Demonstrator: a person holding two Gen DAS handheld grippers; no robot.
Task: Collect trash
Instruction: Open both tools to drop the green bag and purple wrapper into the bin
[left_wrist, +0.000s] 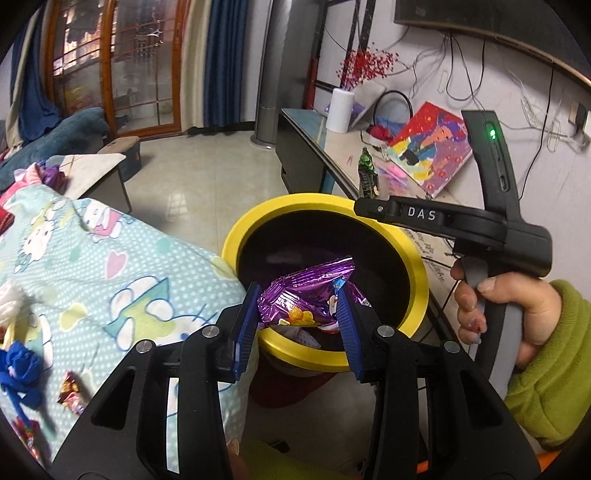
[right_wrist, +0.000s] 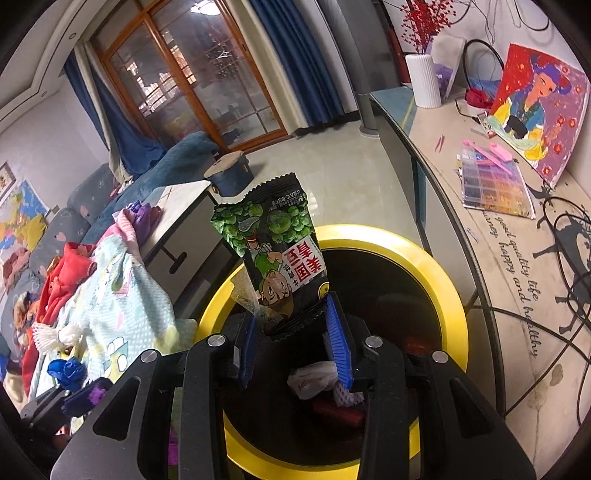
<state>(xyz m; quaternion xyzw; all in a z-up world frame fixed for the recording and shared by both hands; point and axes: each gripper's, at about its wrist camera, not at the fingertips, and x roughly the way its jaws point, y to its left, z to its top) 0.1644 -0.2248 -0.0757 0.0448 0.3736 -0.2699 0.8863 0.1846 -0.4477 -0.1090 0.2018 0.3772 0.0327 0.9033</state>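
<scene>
Between the blue ribbed pads of my left gripper (left_wrist: 299, 325) sits a crumpled purple foil snack wrapper (left_wrist: 306, 295), pinched from both sides so it cannot unfold or slip, and I hold it right over the dark mouth of the round yellow-rimmed trash bin (left_wrist: 417, 273) because that is where it belongs. My right gripper (right_wrist: 291, 332) is clamped on the bottom seam of a black and green pea snack packet (right_wrist: 273, 251), which stands tall and leans slightly left above the same bin; gripping it low keeps the floppy top clear of the fingers. In the left view I see my right hand (left_wrist: 498, 310) on the grey handle, beside the bin's far rim. Down in the bin lie white crumpled paper (right_wrist: 310, 380) and a red scrap (right_wrist: 340, 410), so some trash is already in. I judge both pieces are poised for dropping. To the left, the light blue cartoon-print blanket (left_wrist: 110, 258) carries a small candy wrapper (left_wrist: 72, 393), likely still to be collected.
</scene>
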